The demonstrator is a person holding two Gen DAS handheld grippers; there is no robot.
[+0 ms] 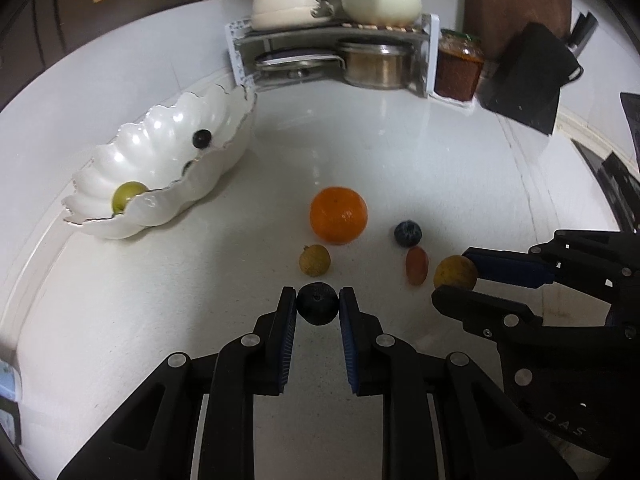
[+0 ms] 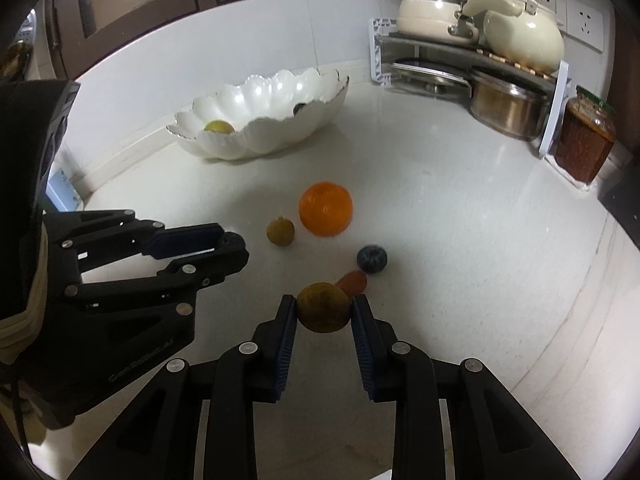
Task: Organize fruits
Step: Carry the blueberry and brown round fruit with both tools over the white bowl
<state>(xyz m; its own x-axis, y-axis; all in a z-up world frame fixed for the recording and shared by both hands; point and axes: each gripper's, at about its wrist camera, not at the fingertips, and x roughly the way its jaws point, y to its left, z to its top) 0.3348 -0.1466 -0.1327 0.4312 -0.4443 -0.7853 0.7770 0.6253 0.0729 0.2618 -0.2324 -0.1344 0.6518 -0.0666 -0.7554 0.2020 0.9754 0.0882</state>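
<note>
1. Basically, left wrist view: left tongs [image 1: 318,300] are clamped on a dark round berry [image 1: 317,303], both pads touching its sides. Whether it sits on the white bench [image 1: 160,320] or is just lifted, cannot tell.
2. Likely reason for the grip: the berry goes to the scalloped white bowl [image 1: 224,152], up and to the left, which already holds a green fruit [image 1: 127,196] and a dark berry [image 1: 201,138].
3. Loose on the bench ahead: orange [image 1: 338,215], small tan rough fruit [image 1: 315,260], blue berry [image 1: 407,233], reddish oval fruit [image 1: 417,265]. All apart from the bowl.
4. Right tongs [image 1: 454,280] come in from the right edge, turned sideways, one finger above the other, closed on a yellow-brown fruit [image 1: 455,272].
5. Pose: left tongs are low, pointing forward, roughly level with the bench.
6. Right wrist view: right tongs [image 2: 324,312] pinch the yellow-brown fruit [image 2: 323,307] between both pads, reddish oval fruit [image 2: 353,281] just behind it.
7. Left tongs [image 2: 230,246] enter from the left, tips near the tan rough fruit [image 2: 280,232]; its berry is hidden here.
8. Bowl [image 2: 288,136] sits far back; the orange [image 2: 325,209] lies between it and the tongs.
9. Judgement: both sides are loaded, carrying to the bowl is next.
</note>
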